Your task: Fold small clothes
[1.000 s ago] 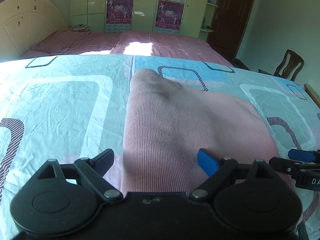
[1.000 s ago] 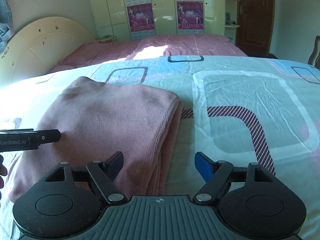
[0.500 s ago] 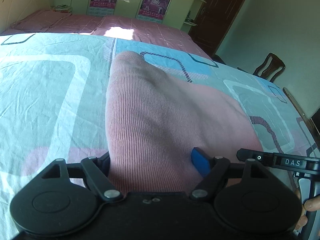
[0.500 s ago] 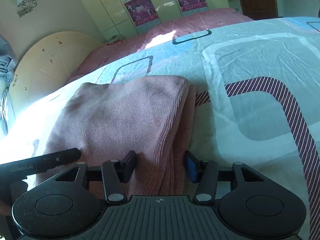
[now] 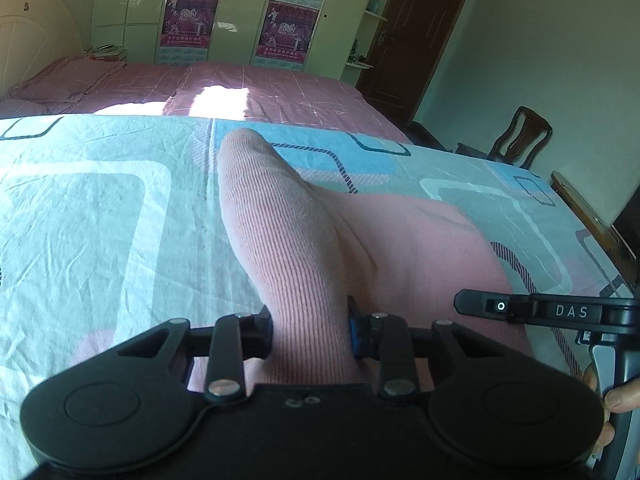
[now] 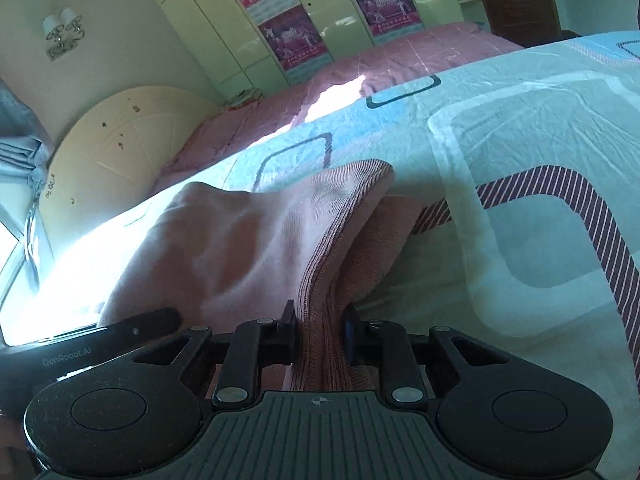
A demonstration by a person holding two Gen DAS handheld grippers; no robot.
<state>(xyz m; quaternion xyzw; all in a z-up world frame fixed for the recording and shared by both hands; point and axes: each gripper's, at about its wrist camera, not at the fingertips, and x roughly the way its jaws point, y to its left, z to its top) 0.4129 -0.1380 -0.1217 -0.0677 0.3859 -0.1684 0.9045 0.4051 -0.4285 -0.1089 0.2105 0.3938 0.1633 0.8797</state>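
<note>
Item under handling: one pink ribbed knit garment, already doubled over, lying on the bed's pale blue-and-white patterned bedspread. Left hand-held gripper: jaws closed on a pinched ridge of the garment's near edge, cloth rising between them. Right hand-held gripper: jaws likewise closed on the garment, clamping several stacked layers at the near right corner, including the darker stitched hem; the upper layers lift away from the bottom layer beyond the jaws. Relative to the garment, the bedspread extends bare to left, right and beyond; a wooden chair stands well off past its far right side. Assessment: the fabric appears soft, light and limp, with no stiffness to hold a shape; it will sag and drape between the two holds. The ribbed surface should resist slipping. Best purchase is at corners and hemmed edges, taking all layers together so none trails behind.
</note>
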